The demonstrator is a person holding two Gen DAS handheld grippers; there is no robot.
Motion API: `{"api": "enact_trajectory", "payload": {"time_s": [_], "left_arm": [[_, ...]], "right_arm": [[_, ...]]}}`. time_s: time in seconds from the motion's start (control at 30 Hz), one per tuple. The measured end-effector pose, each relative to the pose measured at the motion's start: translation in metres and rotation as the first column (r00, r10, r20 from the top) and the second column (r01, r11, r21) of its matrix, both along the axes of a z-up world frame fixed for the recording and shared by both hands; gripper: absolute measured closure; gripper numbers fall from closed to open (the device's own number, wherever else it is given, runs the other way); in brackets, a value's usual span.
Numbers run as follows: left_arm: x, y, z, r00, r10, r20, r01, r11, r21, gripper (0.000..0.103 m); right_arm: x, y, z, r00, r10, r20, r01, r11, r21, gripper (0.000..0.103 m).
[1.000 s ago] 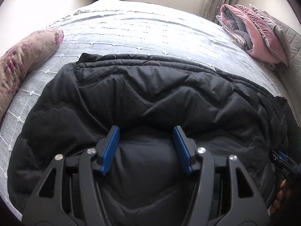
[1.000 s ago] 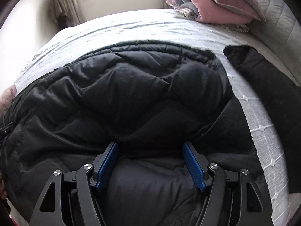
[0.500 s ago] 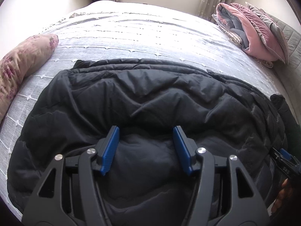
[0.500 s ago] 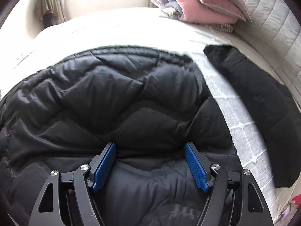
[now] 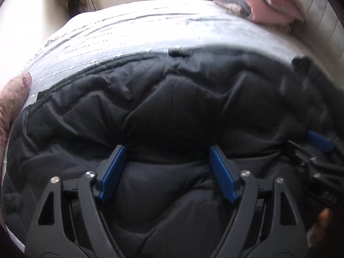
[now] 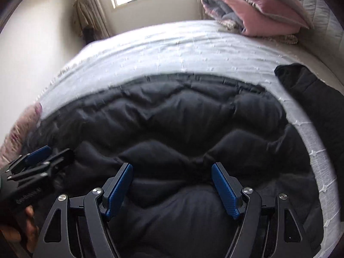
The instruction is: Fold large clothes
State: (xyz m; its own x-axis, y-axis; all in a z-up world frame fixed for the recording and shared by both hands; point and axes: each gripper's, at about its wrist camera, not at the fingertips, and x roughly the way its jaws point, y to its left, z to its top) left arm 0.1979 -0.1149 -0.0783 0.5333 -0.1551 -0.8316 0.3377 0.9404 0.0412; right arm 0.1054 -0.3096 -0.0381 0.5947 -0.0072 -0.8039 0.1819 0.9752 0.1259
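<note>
A black quilted puffer jacket (image 5: pixel 172 99) lies spread on the bed, and it fills the right wrist view (image 6: pixel 172 111) too. My left gripper (image 5: pixel 167 150) points down at its near edge. Its jaws are opening, with a puffed fold still between the blue pads, which look slack on it. My right gripper (image 6: pixel 171 167) is closed on a thick fold of the jacket's near edge, the fabric bunched between its pads. Each gripper shows in the other's view: the right gripper (image 5: pixel 318 142) at the right edge, the left gripper (image 6: pixel 38 154) at the left edge.
The bed's pale grey cover (image 6: pixel 172 49) stretches beyond the jacket. A folded pink quilt (image 6: pixel 258 15) lies at the far right by the padded headboard (image 6: pixel 322 10). Another black garment (image 6: pixel 311 99) lies right of the jacket. A floral pillow (image 5: pixel 15 94) lies at the left edge.
My left jaws have spread wider around the fold, and the left gripper has shifted sideways toward the right one. The right gripper has tilted up a little, bringing the window into view.
</note>
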Motion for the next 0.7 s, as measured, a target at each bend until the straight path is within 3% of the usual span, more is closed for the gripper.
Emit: {"api": "enact_trajectory", "payload": {"time_s": [0.17,0.3,0.43,0.57,0.7], "left_arm": [[0.003,0.003,0.015,1.0,0.013,-0.02,-0.013,1.0,-0.013,0.023],[0.018,-0.005,0.031,0.999,0.035,0.024,-0.035,0.999,0.017,0.023],[0.047,-0.019,0.006,0.997,0.043,-0.059,-0.038,0.995,0.092,0.02],[0.05,-0.026,0.003,0.997,0.029,-0.073,-0.019,0.989,0.147,0.018],[0.059,-0.029,0.027,0.996,0.034,-0.079,-0.025,0.993,0.112,0.018]], "right_arm": [[0.008,0.015,-0.011,0.999,0.018,-0.043,-0.02,0.999,-0.042,0.017],[0.011,0.014,-0.012,0.998,0.01,-0.055,-0.012,0.999,-0.032,0.015],[0.013,0.008,-0.014,0.998,0.01,-0.057,-0.011,1.0,-0.024,0.014],[0.015,0.011,-0.017,0.998,0.027,-0.059,-0.029,0.999,-0.033,0.012],[0.019,0.011,-0.017,0.997,0.024,-0.067,-0.027,0.999,-0.042,0.011]]}}
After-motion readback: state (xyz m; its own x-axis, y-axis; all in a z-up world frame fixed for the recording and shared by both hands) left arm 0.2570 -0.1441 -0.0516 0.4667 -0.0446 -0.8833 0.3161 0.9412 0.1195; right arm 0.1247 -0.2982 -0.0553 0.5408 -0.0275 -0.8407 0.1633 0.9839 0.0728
